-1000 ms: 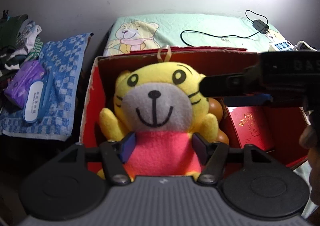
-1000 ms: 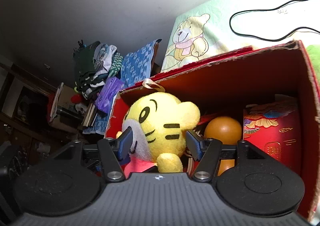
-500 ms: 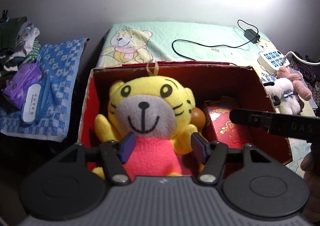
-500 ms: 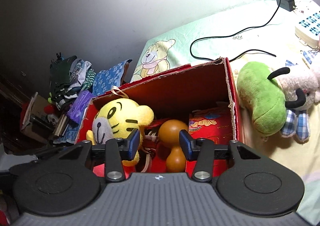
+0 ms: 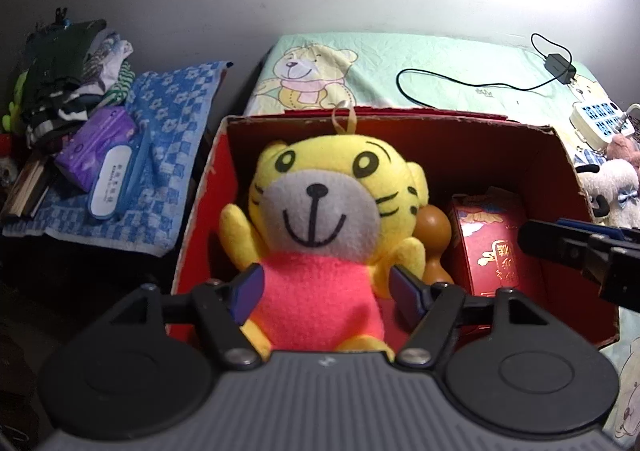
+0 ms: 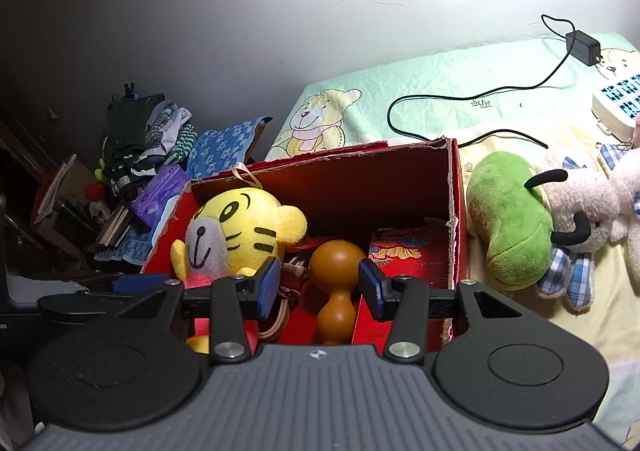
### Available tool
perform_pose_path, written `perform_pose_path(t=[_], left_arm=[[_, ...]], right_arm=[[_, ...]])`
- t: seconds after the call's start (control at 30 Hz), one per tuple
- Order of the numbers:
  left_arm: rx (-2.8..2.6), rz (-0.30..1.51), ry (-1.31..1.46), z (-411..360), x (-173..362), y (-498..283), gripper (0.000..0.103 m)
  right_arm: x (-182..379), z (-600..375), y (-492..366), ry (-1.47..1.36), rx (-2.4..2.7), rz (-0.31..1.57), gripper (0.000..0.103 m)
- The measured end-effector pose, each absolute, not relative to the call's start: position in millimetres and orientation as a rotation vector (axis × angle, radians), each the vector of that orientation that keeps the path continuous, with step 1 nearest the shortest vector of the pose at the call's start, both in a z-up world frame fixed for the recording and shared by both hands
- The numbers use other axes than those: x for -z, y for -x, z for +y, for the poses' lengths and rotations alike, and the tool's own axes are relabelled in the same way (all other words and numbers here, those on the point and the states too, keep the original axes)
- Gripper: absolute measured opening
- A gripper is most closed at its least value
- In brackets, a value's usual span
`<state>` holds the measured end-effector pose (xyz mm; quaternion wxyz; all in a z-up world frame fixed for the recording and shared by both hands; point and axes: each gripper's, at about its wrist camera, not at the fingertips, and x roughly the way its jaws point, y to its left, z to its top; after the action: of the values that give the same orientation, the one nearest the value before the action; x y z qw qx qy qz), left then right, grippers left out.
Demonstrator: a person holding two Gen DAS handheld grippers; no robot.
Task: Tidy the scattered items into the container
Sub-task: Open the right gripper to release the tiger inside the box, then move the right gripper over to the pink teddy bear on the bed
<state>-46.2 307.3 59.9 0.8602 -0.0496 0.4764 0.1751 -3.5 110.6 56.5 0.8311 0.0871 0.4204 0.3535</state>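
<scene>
A red cardboard box (image 5: 460, 133) (image 6: 400, 179) stands on the bed. Inside it sit a yellow tiger plush in a pink shirt (image 5: 320, 219) (image 6: 236, 231), an orange wooden gourd (image 5: 434, 235) (image 6: 338, 283) and a red gift box (image 5: 492, 247) (image 6: 404, 259). My left gripper (image 5: 326, 289) is open, its fingers either side of the tiger's body above the box's near edge. My right gripper (image 6: 319, 287) is open and empty above the gourd; it also shows in the left wrist view (image 5: 576, 251). A green plush (image 6: 516, 219) and a white plush (image 6: 588, 207) lie on the bed right of the box.
A black charger and cable (image 6: 480, 99) and a white power strip (image 6: 618, 99) lie on the bear-print sheet (image 5: 400, 67). Left of the bed, a blue checked towel (image 5: 160, 139) carries a purple pack (image 5: 96, 147) and a white case (image 5: 110, 183), beside piled clothes (image 5: 64, 67).
Both grippers have drawn back and up from the box. The left gripper let the tiger sit in the box. The right gripper swung right, bringing the green and white plush into view.
</scene>
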Motion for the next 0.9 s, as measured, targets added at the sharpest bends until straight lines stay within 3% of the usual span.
perform_pose_path(t=[0.27, 0.5, 0.9], left_arm=[[-0.430, 1.003, 0.110, 295.5, -59.0, 45.3, 0.073], [-0.462, 0.997, 0.085, 285.2, -64.6, 45.1, 0.082], [-0.477, 1.032, 0.072, 281.0, -65.0, 38.4, 0.082]], right_arm=[[-56.7, 101.6, 2.6, -0.136, -0.768, 0.910, 0.047], [-59.2, 97.8, 6.4, -0.101, -0.779, 0.902, 0.047], [-62.4, 89.8, 7.6, -0.111, -0.782, 0.895, 0.047]])
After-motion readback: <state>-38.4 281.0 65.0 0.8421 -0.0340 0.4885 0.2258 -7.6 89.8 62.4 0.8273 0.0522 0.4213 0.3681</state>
